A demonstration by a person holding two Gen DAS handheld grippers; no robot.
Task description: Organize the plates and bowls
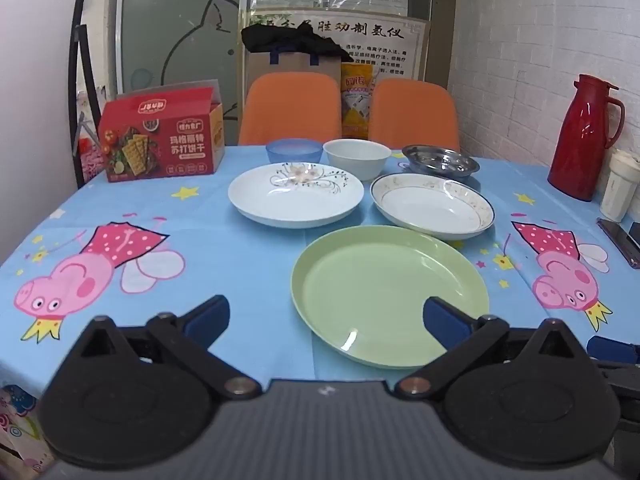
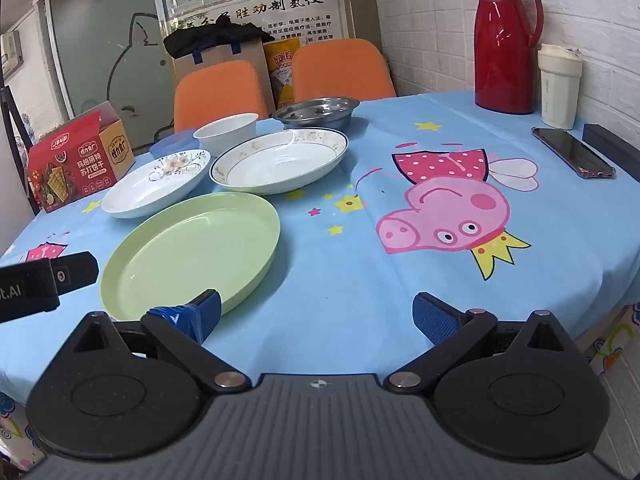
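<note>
On the table's blue cartoon-print cloth (image 1: 224,248), a round pale-green plastic plate (image 1: 390,296) lies nearest. Behind it sit a white flower-painted plate (image 1: 296,198) and a gold-rimmed white plate (image 1: 434,210), just apart; farther back stand a blue plastic bowl (image 1: 294,151), a white bowl (image 1: 357,156) and a steel dish (image 1: 440,160). Left tool (image 1: 326,320) and right tool (image 2: 316,318) both hang spread wide, empty.
</note>
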